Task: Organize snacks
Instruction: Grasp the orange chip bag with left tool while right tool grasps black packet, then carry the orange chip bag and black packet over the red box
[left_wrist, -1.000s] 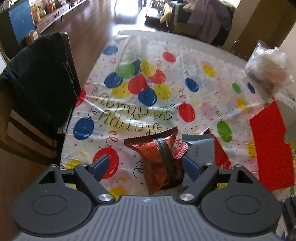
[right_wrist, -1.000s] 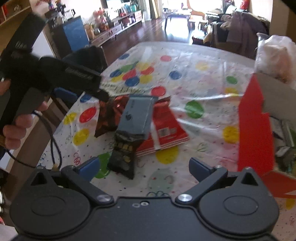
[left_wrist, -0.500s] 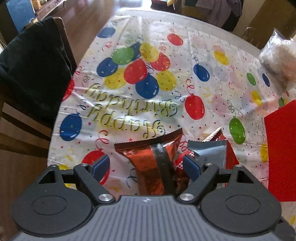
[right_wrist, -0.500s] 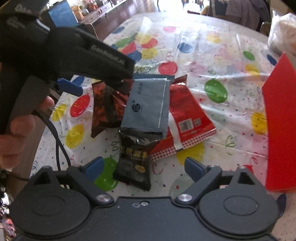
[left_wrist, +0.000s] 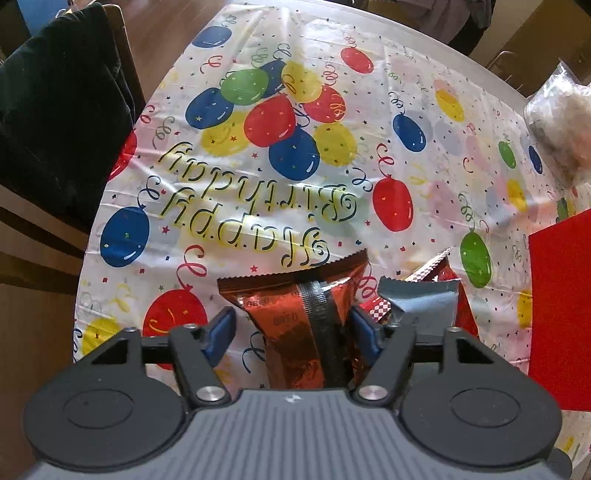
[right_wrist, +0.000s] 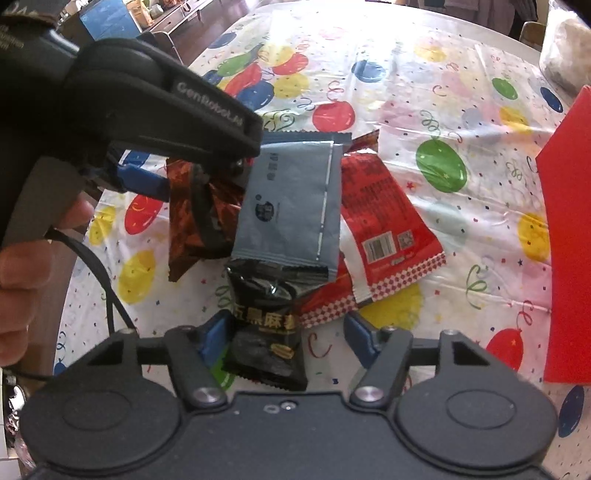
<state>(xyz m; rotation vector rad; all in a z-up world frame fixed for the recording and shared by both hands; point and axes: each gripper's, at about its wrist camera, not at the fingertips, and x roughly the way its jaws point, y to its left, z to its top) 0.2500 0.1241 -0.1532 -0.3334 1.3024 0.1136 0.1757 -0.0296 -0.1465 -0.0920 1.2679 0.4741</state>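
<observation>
Desk (left_wrist: 424, 74), balloon-print cover: sorting barely begun. Red box (right_wrist: 569, 236), right edge: no snack seen inside. Four packets heaped at near edge: red packet (right_wrist: 384, 218), grey packet (right_wrist: 291, 206), copper packet (left_wrist: 295, 314), black packet (right_wrist: 266, 332). Left gripper (left_wrist: 291, 330): jaws closing around copper packet. Right gripper (right_wrist: 284, 338): jaws closing around black packet, not yet pinching.

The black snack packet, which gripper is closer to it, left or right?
Right. The right gripper straddles the black packet, jaws closing. The left gripper is farther off, closing around the copper-red packet.
</observation>
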